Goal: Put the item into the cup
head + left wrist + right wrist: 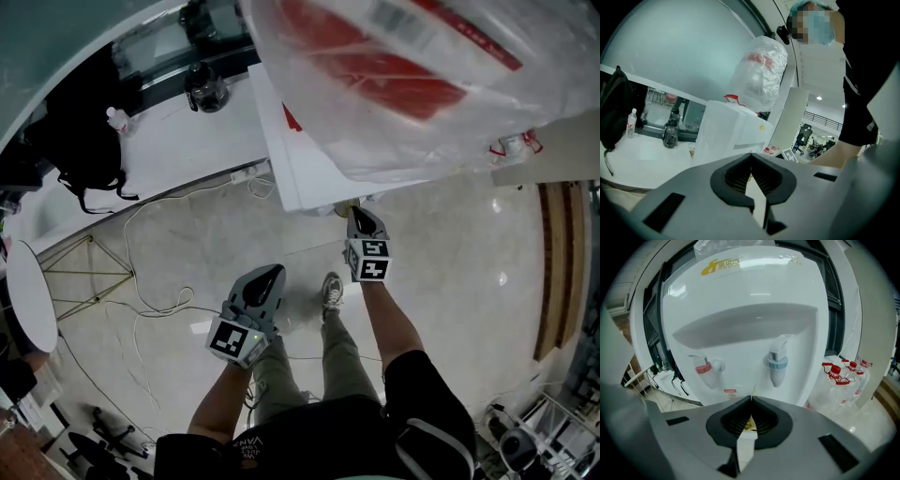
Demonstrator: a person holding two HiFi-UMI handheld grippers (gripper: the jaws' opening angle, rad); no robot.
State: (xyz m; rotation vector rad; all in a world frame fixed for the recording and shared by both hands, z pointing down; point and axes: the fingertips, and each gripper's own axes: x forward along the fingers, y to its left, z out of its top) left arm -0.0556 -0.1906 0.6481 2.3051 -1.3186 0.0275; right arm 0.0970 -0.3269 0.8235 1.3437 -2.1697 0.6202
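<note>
- The right gripper [357, 217], just above centre in the head view, is pointing at the foot of the white water dispenser [309, 159]. Its jaws are pressing together on a small yellow item [749, 422], low centre in the right gripper view.
- The pads are covering most of the item, so its kind cannot be told. Only a thin tip is showing above the jaws.
- The left gripper [270, 275], lower left of centre in the head view, is hanging over the floor. Its jaws are meeting at the tips with nothing between them.
- No cup is showing for certain in any view. The red tap [704, 369] and blue tap [777, 365] are facing the right gripper at mid-frame.
- Judgement: the item is in hand and is being carried, but the cup has yet to be located.
- Recommendation: the grip should be kept firm, and the item brought squarely over the cup's mouth and lowered inside the rim before the jaws part. The free left gripper could be steadying the cup.
- Risk: so light an item may cling to a pad or drop wide.
</note>
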